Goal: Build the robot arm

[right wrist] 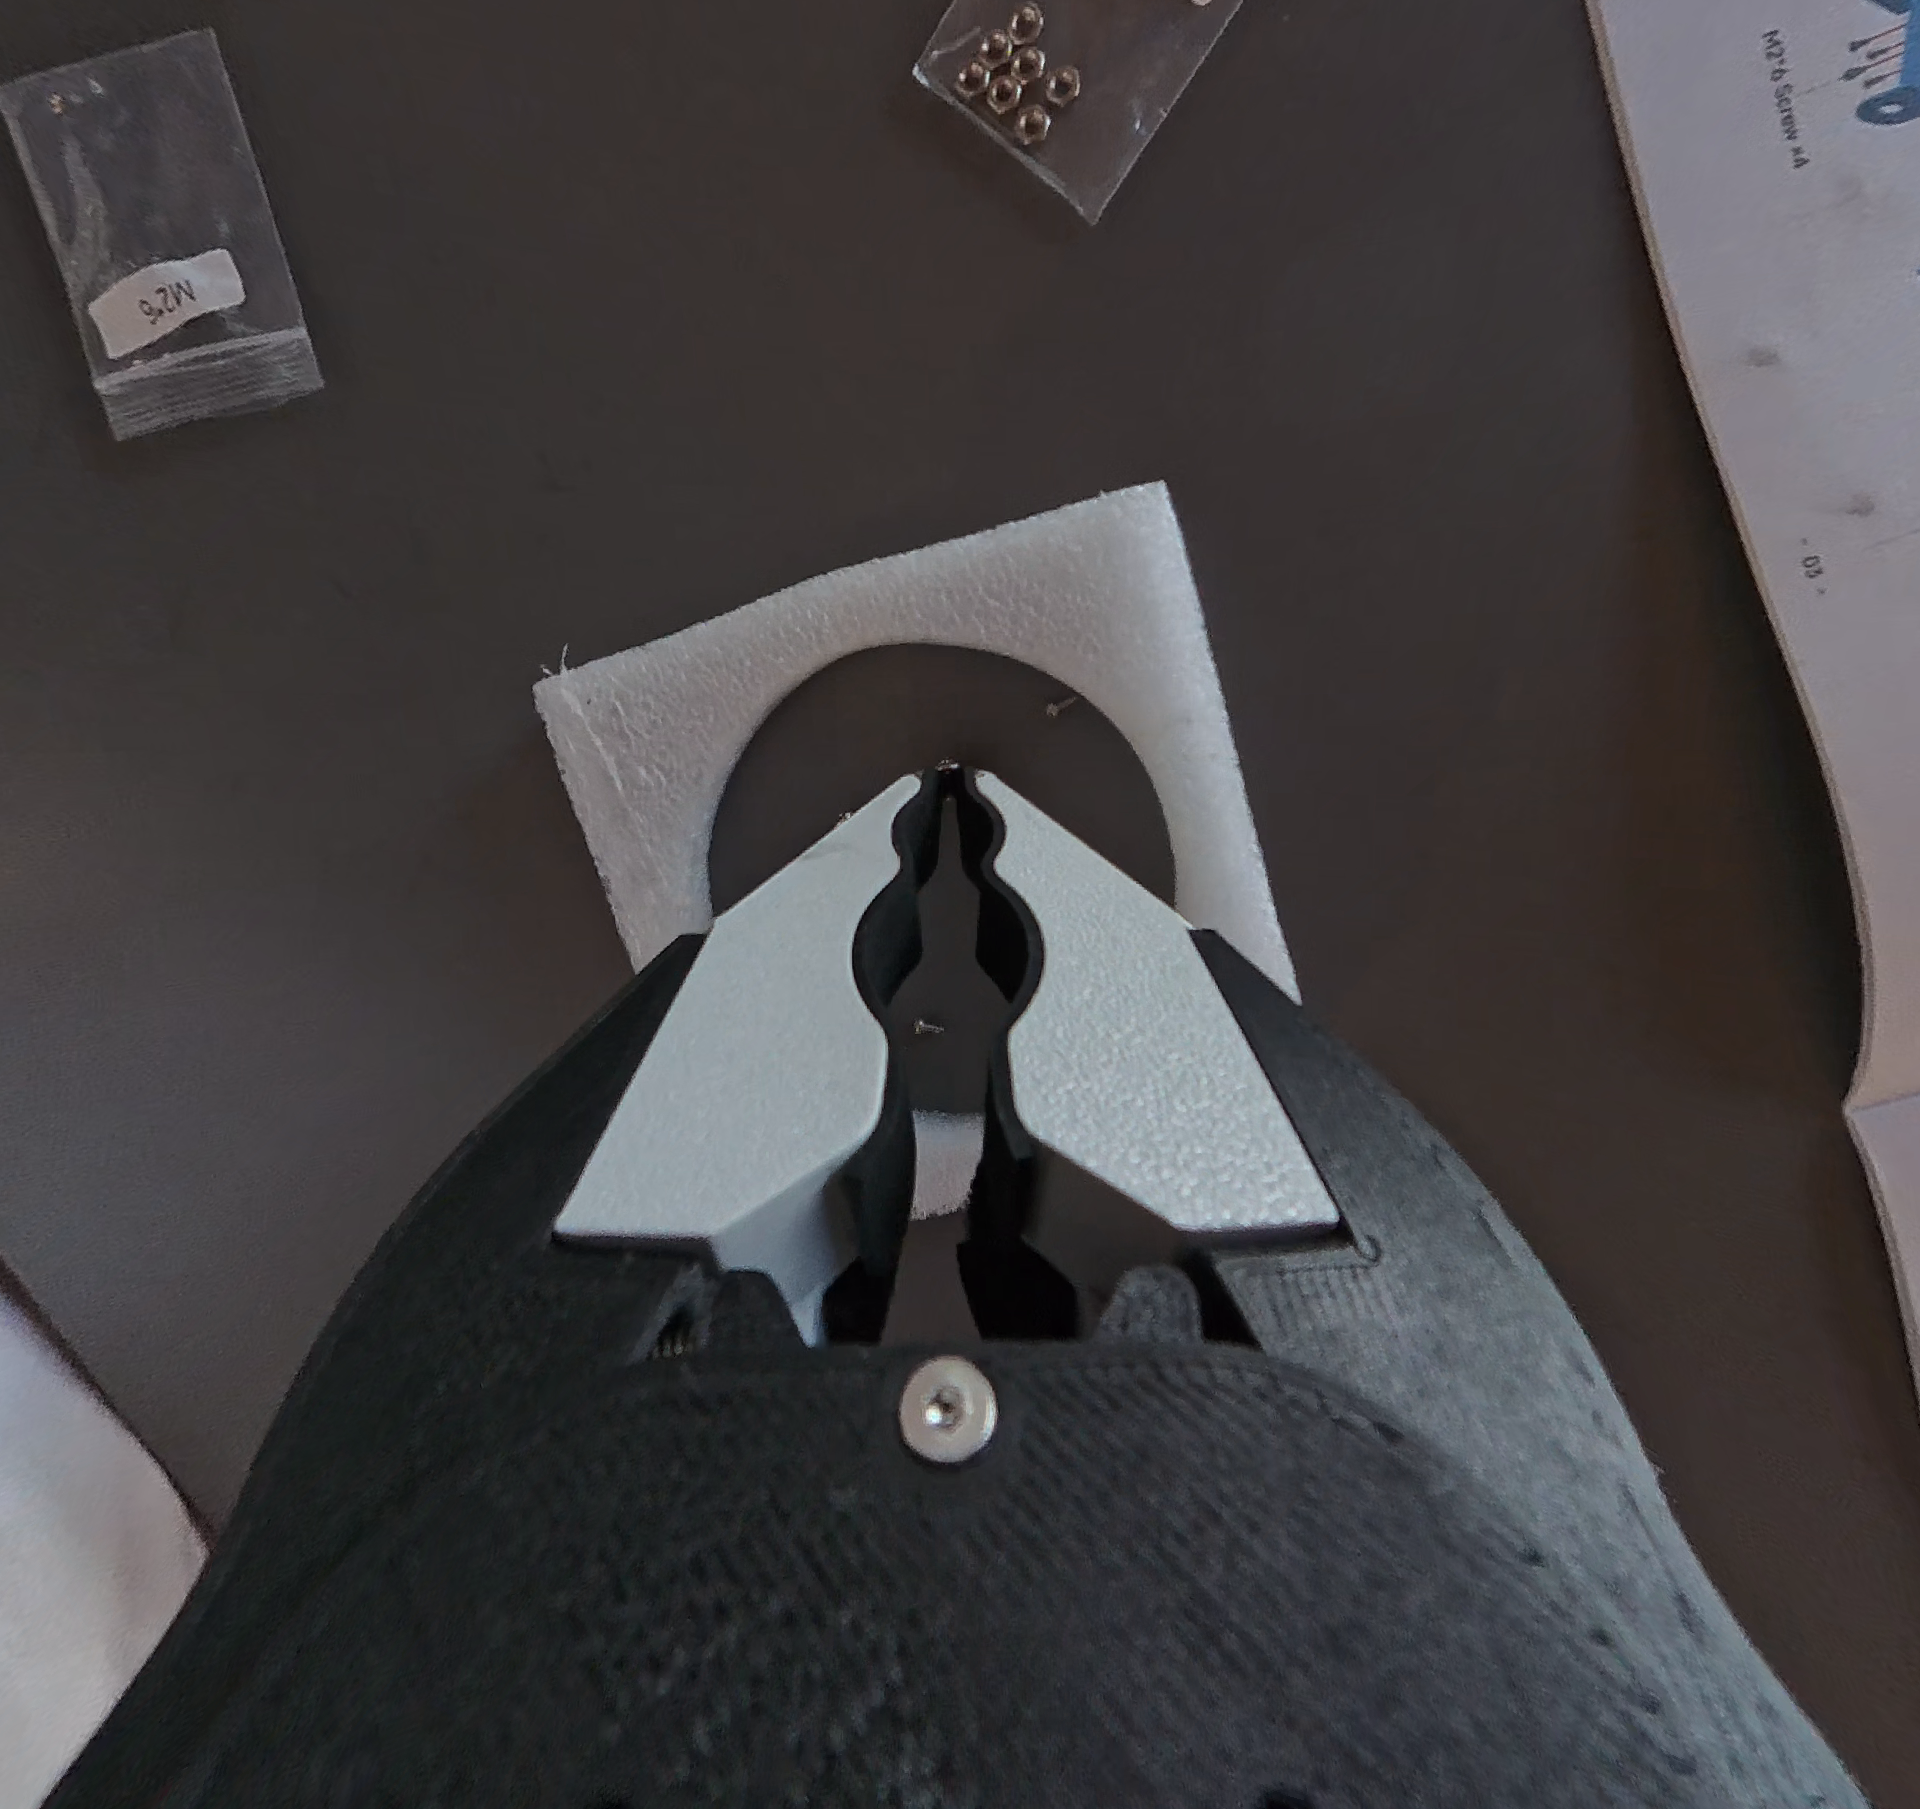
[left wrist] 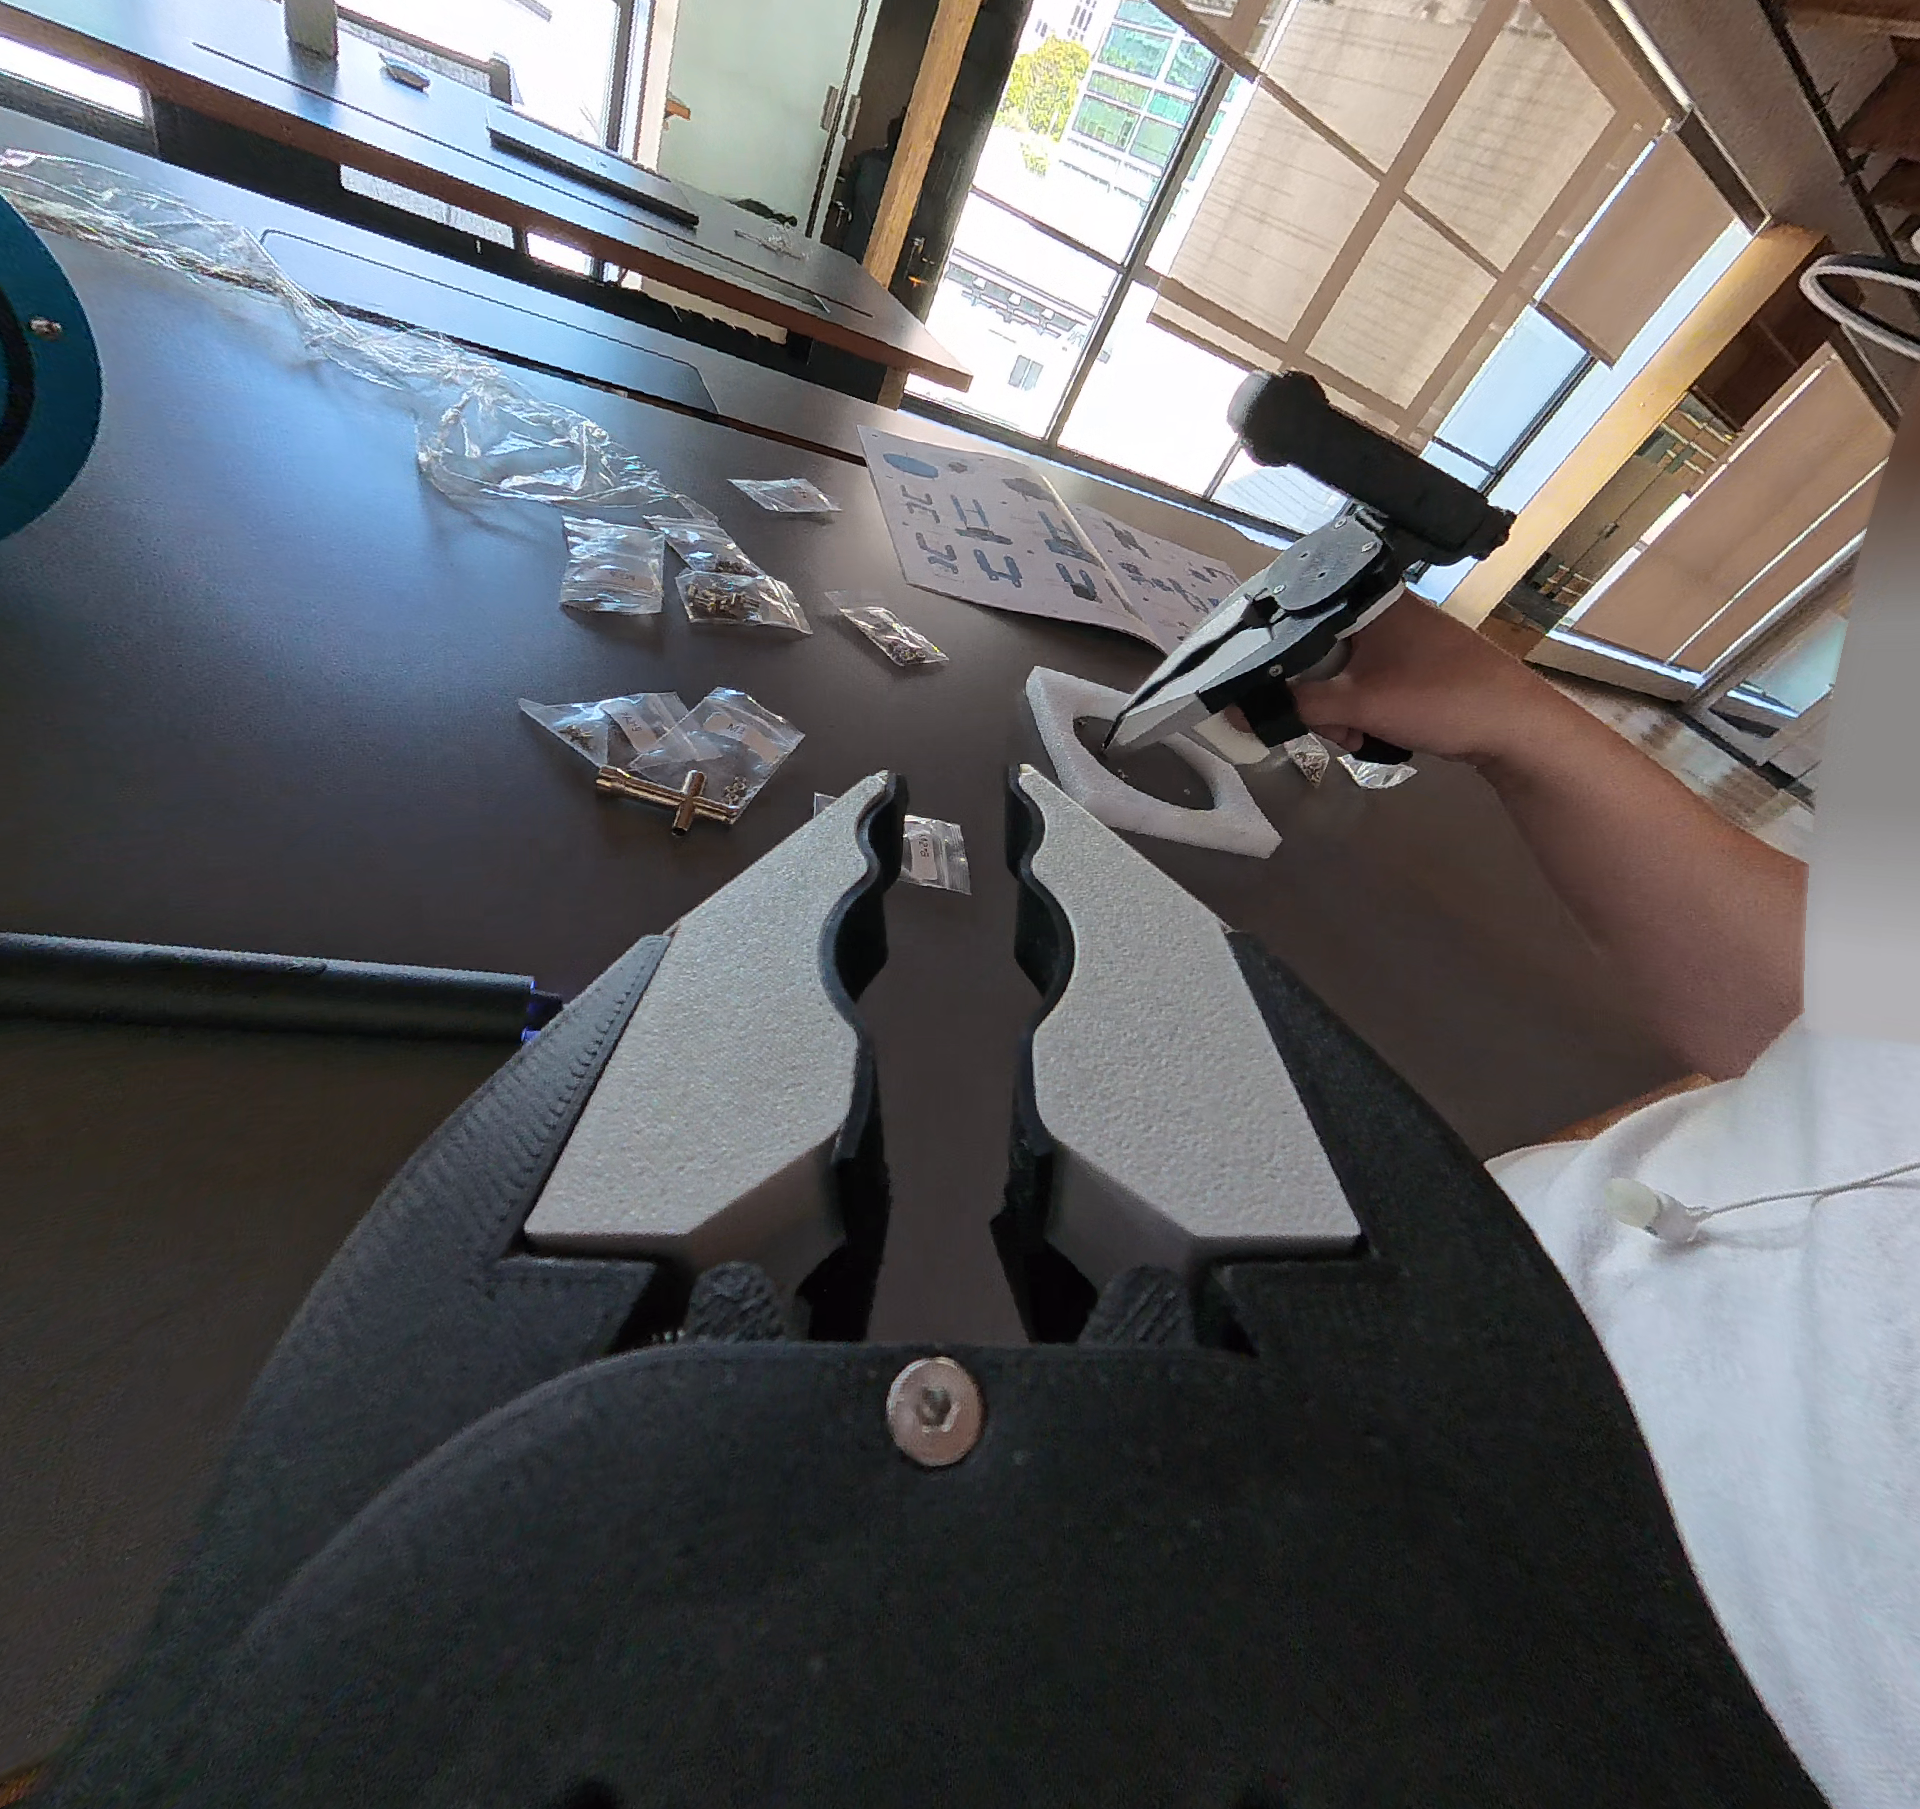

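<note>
Right claw [right wrist: 948, 774] pinches tiny screw [right wrist: 945, 768] inside foam ring [right wrist: 914, 596], tips down on tabletop [right wrist: 520, 512]. Left claw [left wrist: 951, 788] released, well apart.

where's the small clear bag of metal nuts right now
In the right wrist view the small clear bag of metal nuts lies flat on the dark table, beyond the white foam square and left of the white instruction booklet.

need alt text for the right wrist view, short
The right gripper, jaws shut on a tiny screw, points down into the round hole of a white foam square on a dark table. Beyond lie a bag of nuts, another small labelled bag and a printed sheet.
</note>
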The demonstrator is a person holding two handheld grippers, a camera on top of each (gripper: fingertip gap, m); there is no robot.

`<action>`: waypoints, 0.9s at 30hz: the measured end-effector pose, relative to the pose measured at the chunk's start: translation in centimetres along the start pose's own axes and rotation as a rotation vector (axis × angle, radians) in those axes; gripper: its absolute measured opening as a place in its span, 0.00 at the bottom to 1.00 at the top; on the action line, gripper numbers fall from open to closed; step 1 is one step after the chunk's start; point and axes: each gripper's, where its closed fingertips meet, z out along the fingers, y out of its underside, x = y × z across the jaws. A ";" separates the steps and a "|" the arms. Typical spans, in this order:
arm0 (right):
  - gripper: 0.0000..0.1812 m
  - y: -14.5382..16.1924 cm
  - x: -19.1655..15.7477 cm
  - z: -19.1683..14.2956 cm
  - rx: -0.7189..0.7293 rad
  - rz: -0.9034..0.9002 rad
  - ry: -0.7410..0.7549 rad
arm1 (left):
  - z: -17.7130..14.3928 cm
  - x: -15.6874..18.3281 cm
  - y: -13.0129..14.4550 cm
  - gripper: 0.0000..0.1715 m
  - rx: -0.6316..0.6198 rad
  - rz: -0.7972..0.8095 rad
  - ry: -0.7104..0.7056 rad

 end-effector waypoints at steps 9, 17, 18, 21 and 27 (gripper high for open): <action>0.01 -2.0 -1.9 -3.1 0.311 -0.001 -0.223 | 0.3 -0.2 0.9 0.10 -0.016 -0.032 0.027; 0.01 -6.1 -9.5 -8.0 0.696 -0.138 -0.523 | 5.4 2.6 1.4 0.10 -0.020 -0.090 0.245; 0.01 -6.3 -10.1 -7.7 0.693 -0.156 -0.525 | 6.2 2.4 1.6 0.10 -0.044 -0.020 0.228; 0.01 -6.4 -11.3 -6.9 0.684 -0.225 -0.488 | 7.7 0.1 2.5 0.07 -0.194 0.286 0.058; 0.01 -6.2 -12.3 -4.7 0.630 -0.297 -0.403 | 7.7 -6.1 2.0 0.01 -0.554 0.811 -0.315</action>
